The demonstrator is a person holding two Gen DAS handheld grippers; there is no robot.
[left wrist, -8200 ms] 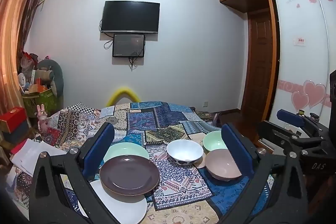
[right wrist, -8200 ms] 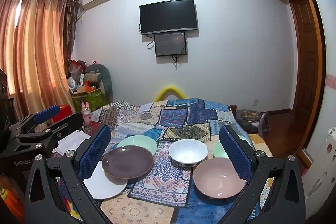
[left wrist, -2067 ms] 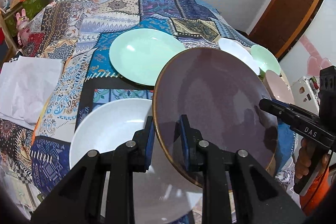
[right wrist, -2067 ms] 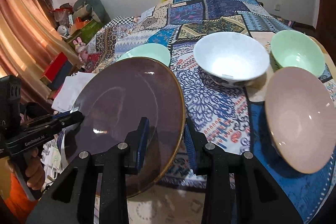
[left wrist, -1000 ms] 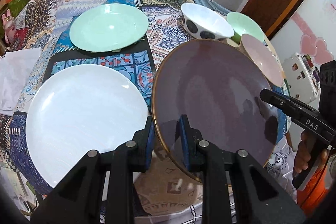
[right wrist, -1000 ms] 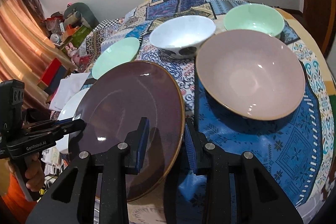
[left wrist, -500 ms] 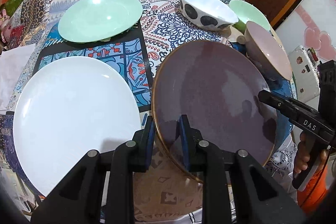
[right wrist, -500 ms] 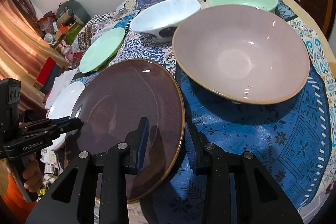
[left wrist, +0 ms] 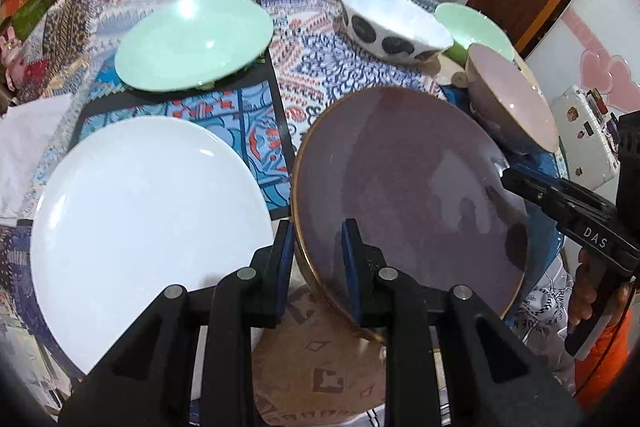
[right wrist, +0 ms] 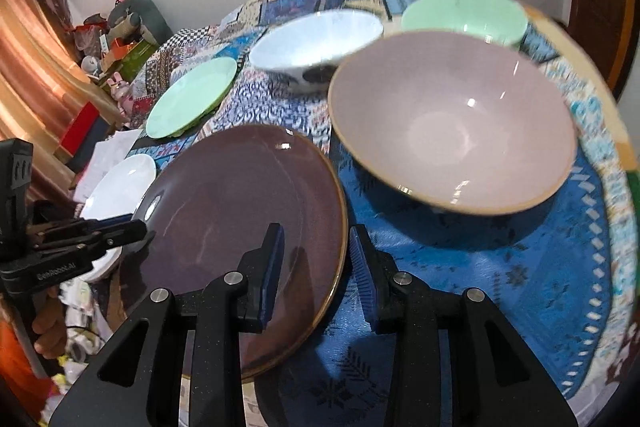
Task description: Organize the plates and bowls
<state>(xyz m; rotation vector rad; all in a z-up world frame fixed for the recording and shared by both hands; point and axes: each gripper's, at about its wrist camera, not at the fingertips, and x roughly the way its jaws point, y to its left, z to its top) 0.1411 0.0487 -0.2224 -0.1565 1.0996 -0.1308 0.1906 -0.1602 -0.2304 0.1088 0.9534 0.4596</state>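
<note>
Both grippers hold the dark brown plate (left wrist: pixel 408 187) by opposite rims. My left gripper (left wrist: pixel 316 259) is shut on its near-left rim; my right gripper (right wrist: pixel 316 263) is shut on its right rim (right wrist: pixel 240 219). The plate hangs low over the patterned table, between the white plate (left wrist: pixel 148 211) on its left and the pink bowl (right wrist: pixel 452 123) on its right. A mint green plate (left wrist: pixel 192 43), a white bowl with dark spots (left wrist: pixel 394 25) and a mint green bowl (right wrist: pixel 464 15) stand farther back.
The round table wears patchwork cloths (left wrist: pixel 264 139). Its front edge is close below the brown plate. A white cloth (left wrist: pixel 24 131) lies at the left edge. A white case (left wrist: pixel 584 135) sits off the table on the right.
The brown plate, held by both grippers, has moved down and to the right, off the white plate and closer to the pink bowl.
</note>
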